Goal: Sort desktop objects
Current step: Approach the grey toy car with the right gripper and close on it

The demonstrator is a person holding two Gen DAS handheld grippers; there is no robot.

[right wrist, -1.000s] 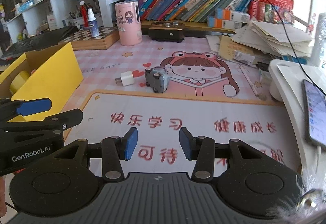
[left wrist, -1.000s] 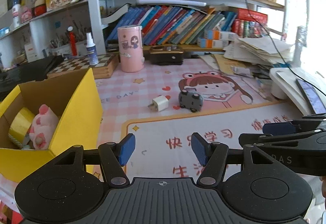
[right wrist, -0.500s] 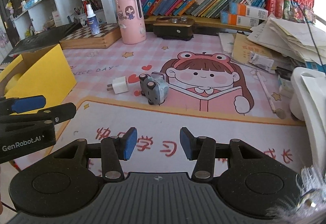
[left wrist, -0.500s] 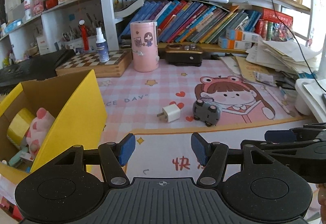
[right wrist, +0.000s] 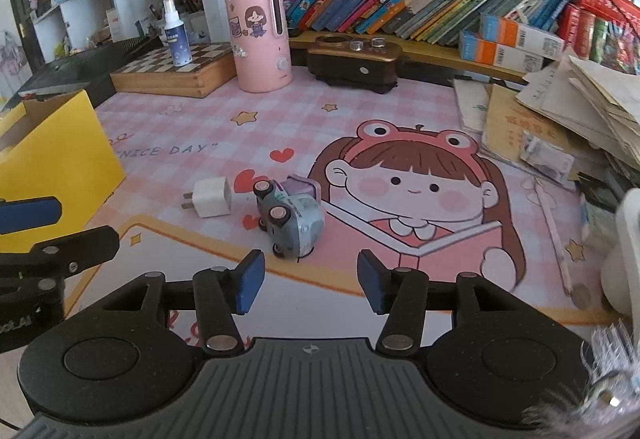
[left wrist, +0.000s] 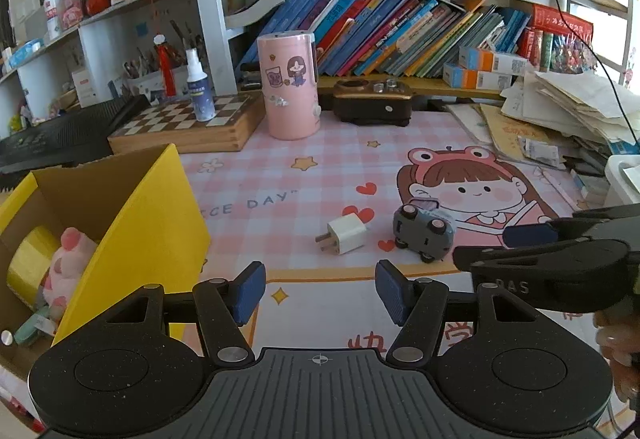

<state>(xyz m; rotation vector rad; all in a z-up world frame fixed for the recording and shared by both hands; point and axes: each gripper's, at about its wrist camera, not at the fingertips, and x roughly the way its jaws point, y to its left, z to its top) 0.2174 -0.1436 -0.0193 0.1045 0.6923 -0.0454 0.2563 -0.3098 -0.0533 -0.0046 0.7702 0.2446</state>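
A grey toy car (right wrist: 290, 221) lies tipped on its side on the pink cartoon desk mat (right wrist: 352, 119), with a white charger plug (right wrist: 210, 196) just to its left. My right gripper (right wrist: 310, 281) hovers just short of the car; its jaws are opening and hold nothing. In the left wrist view the charger plug (left wrist: 345, 236) and the toy car (left wrist: 424, 233) lie ahead of my left gripper (left wrist: 320, 291), which is open and empty. A yellow cardboard box (left wrist: 132, 223) stands at the left, holding a pink plush toy (left wrist: 66, 267) and a yellow tape roll (left wrist: 28, 265).
A pink cylinder appliance (left wrist: 289, 85), a wooden chessboard box (left wrist: 188, 123) with a spray bottle (left wrist: 198, 87) and a dark brown device (left wrist: 372, 101) stand at the back under book shelves. Loose papers (right wrist: 560, 111) are piled at the right. A person's fingers (left wrist: 616, 339) show at the right edge.
Both grippers have moved forward towards the plug and the toy car, which now look larger and nearer. The right gripper's jaws stand wider apart than before.
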